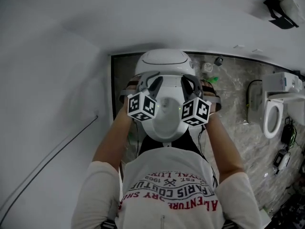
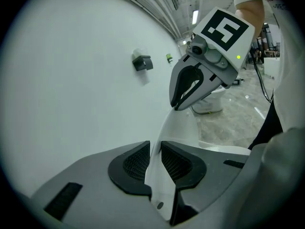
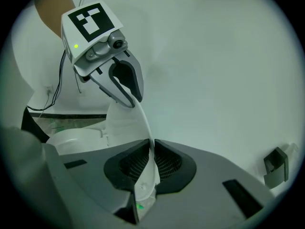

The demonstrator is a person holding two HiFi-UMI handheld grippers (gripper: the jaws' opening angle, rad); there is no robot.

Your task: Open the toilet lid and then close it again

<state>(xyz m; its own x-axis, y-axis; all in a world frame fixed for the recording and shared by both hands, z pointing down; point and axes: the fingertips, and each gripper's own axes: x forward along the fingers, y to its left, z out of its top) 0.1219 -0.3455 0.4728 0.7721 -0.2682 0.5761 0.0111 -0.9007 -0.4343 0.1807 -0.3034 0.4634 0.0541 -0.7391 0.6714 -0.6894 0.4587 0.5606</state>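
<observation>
Toilet lid: the white toilet lid [image 1: 164,120] is raised off the bowl and tilted. It is held by its 2 side edges in front of the person's chest.
Left gripper: the left gripper [image 1: 151,84] is at the lid's left edge. In its own view the fingers [image 2: 136,163] stand narrow, closed on the thin lid rim that runs up between the 2 ribbed pads.
Right gripper: the right gripper [image 1: 191,85] is at the lid's right edge, its fingers likewise narrow and clamped on the rim.
Head view only: the rounded toilet back [image 1: 164,61] beyond the lid, a second toilet [image 1: 272,118] at the right, the marbled floor [image 1: 233,118], cables [image 1: 286,142], both forearms [image 1: 112,144] and a printed T-shirt [image 1: 167,190].
Gripper views only: the pads' contact with the rim, and each gripper's view of the other one biting the far edge of the lid. The right gripper view also shows the bowl rim [image 3: 71,140] below the lifted lid.
Shared by all 3: a black fixture [image 1: 281,6] on the white wall [image 1: 57,80].
Hidden or unclear: in the head view the grippers' own bodies cover where the fingers meet the lid. The lid hinge shows in no view. What the black fixture is cannot be told. The T-shirt print is upside down and partly cut off.
</observation>
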